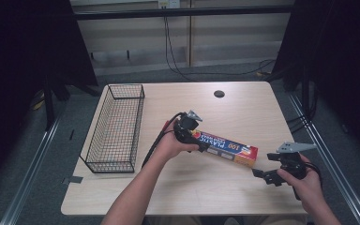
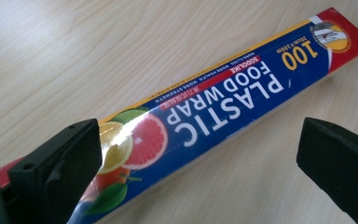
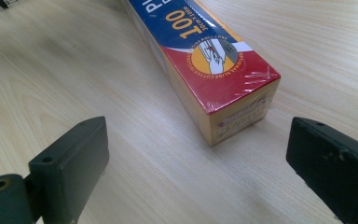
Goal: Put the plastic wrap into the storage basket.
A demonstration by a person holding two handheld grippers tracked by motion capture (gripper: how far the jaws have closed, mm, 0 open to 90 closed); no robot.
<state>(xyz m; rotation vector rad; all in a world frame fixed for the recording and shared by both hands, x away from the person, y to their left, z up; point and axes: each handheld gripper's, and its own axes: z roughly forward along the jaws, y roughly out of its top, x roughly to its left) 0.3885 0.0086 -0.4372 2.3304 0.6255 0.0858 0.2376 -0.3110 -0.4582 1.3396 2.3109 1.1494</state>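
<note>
A long box of plastic food wrap (image 1: 226, 148) is seen lying flat on the light wooden table (image 1: 243, 108), well to the right of the black wire basket (image 1: 116, 126) and slanted away from it. On the blue top face the words "PLASTIC FOOD WRAP" are printed in white, a red strip reads "SODOLIKE", and a yellow "100" sits beside a round emblem on the red end — smaller print is too fine to be read. Citrus slices are pictured at the end nearer the basket. The left gripper (image 1: 201, 146) is placed at that fruit end; in the left gripper view its jaws are spread wide, one over the box's edge, the other out over bare wood, and nothing is clamped. The right gripper (image 1: 258, 173) is held just off the box's far, red end — its jaws are likewise wide apart, with the orange end face (image 3: 242, 116) between them but untouched.
</note>
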